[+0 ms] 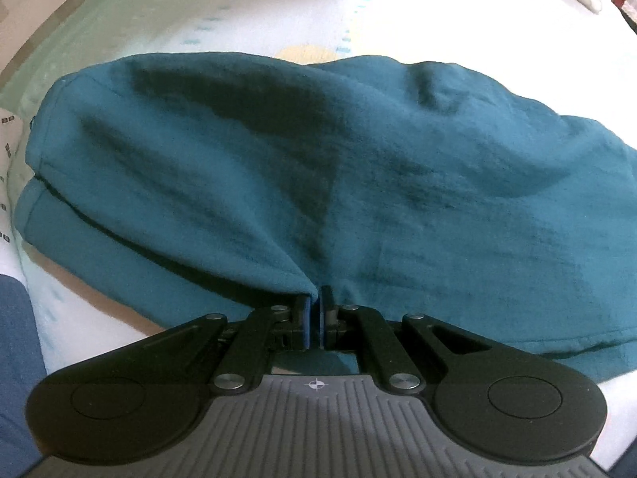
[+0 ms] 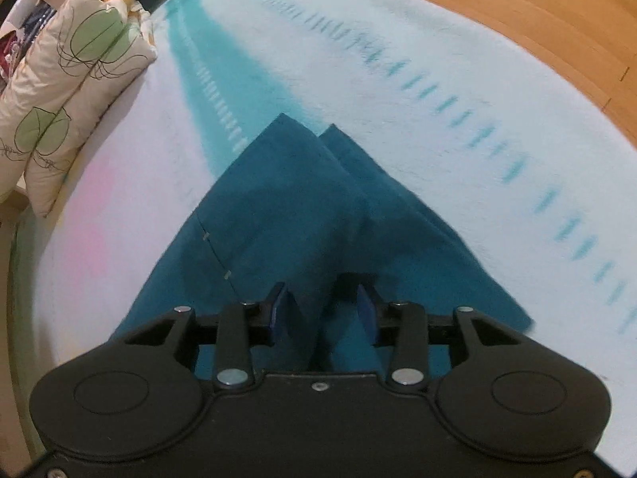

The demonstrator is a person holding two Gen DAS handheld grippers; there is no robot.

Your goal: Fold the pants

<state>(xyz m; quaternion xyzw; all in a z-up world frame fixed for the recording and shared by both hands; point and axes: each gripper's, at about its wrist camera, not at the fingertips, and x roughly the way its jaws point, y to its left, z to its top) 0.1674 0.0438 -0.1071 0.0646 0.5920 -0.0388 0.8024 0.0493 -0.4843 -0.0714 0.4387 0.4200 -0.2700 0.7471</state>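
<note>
While the left gripper has its fingers clamped on a pinched fold of the teal pants, the right gripper has its fingers apart astride a loose ridge. Beyond them, the pants lie doubled on the bed. Lifting one-sided could skew the layers. No containers show.

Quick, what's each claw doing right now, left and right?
Left claw: closed, pinching a fold of the teal pants.
Right claw: open, pants fabric between its fingers, not gripped.

no readable text, labels or numbers appear anywhere.
</note>
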